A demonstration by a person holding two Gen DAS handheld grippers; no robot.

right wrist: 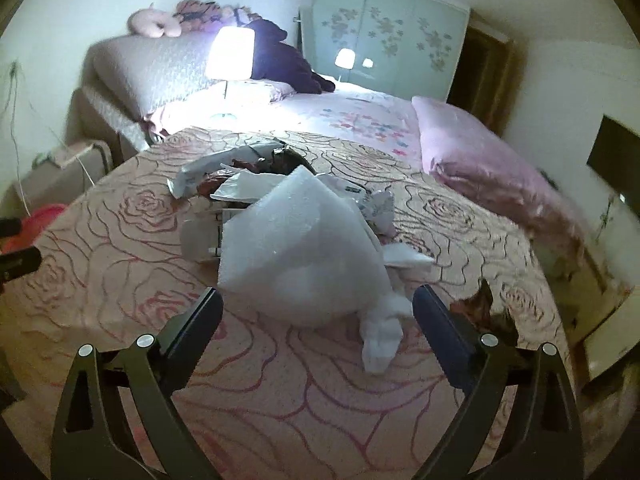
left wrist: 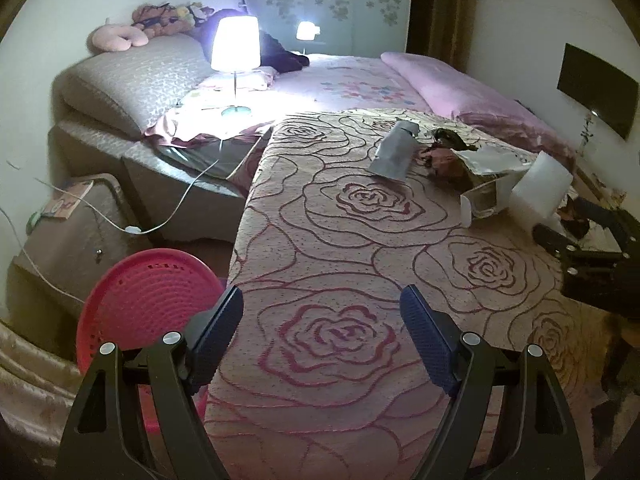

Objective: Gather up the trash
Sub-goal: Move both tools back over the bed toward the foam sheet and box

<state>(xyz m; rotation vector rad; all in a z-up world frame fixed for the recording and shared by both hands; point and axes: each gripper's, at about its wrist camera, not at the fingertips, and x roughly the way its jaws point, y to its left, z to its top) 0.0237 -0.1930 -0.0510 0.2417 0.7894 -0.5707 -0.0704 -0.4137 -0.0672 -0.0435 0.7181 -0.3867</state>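
Both grippers gape wide; right gripper [right wrist: 318, 304] faces foam sheet [right wrist: 296, 240].

A wide stretch of rose-patterned bedspread [left wrist: 340, 240] is being left bare ahead of the open left tongs [left wrist: 322, 316]. The path of the open right tongs [right wrist: 318, 312] is being blocked by a white foam sheet [right wrist: 296, 248] lying just ahead, with crumpled wrappers [right wrist: 240, 176] heaped behind it. The bed's left edge is being crowded by a red basket [left wrist: 148, 296].
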